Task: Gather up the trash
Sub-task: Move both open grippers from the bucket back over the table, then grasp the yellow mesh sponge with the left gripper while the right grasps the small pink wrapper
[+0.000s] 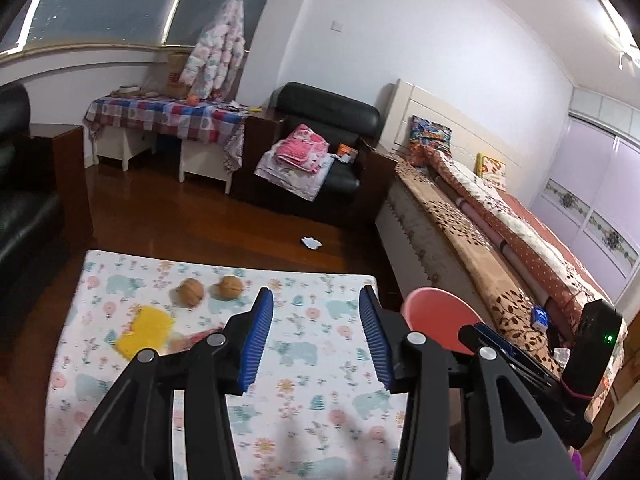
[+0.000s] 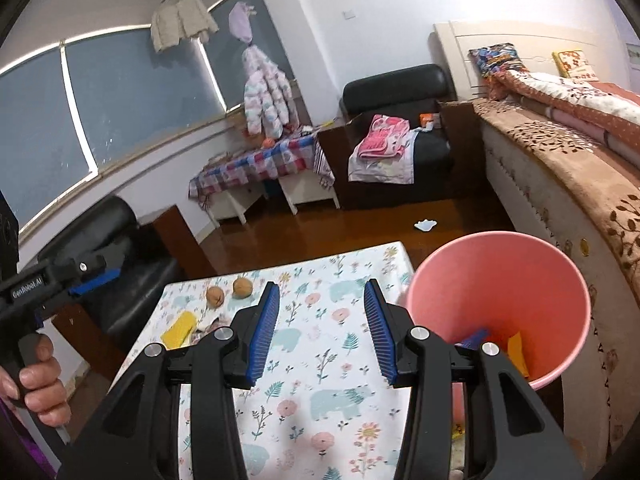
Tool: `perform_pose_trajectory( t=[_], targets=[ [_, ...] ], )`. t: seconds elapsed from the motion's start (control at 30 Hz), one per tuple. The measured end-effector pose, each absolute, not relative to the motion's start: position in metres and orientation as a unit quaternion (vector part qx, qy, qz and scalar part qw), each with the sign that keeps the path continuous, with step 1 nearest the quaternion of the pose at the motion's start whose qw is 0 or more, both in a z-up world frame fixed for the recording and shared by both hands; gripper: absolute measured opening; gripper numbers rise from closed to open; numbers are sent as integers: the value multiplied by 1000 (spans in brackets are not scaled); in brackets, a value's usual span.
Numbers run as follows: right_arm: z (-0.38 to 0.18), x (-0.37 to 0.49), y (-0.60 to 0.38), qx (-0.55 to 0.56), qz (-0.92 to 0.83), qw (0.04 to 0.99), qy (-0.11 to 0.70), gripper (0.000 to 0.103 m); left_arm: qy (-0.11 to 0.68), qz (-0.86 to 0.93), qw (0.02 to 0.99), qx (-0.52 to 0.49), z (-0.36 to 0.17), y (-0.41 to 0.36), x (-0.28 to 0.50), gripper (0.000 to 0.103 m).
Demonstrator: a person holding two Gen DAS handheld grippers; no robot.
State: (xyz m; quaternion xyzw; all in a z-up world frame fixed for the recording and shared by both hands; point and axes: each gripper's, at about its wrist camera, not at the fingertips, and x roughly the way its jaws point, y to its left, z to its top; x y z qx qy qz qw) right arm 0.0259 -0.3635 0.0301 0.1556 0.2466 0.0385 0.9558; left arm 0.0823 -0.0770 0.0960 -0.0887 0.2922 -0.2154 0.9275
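On the left part of the table [image 1: 320, 360], which carries a cloth with bears and flowers, lies a yellow piece [image 1: 146, 330] that looks like a sponge or a wrapper; a small reddish scrap touches its right side, too blurred to tell what it is. Behind it, a little to the right, two brown round things [image 1: 210, 290] like walnuts lie just beside each other near the far edge.

The left tool [image 1: 316, 340] hangs above the middle of the table. Its two blue pads [image 1: 258, 340] stand wide apart, and nothing is between them. In the right wrist view the same tool appears at the far left, held by a hand [image 2: 36, 376].

The right tool [image 2: 322, 328] is also over the table, with its pads wide apart and nothing held.

To the right, past the table's right edge, stands a pink bin [image 2: 500, 300], between the table and the bed [image 2: 560, 168]. Inside it, at the bottom, there are a blue piece and an orange piece [image 2: 516, 350].

On the wooden floor behind the table, a small white thing [image 2: 426, 225] lies alone, well apart from the bin.
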Motion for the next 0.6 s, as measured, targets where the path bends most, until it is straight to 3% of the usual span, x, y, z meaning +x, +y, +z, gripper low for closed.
perform_pose_trajectory(
  t=[0.4, 0.6],
  targets=[
    [20, 78, -295, 129, 109, 945, 279, 45, 291, -79, 953, -33, 72, 55, 100, 47],
    [-4, 114, -248, 131, 164, 921, 328, 45, 334, -58, 937, -82, 30, 89, 123, 47]
  ],
)
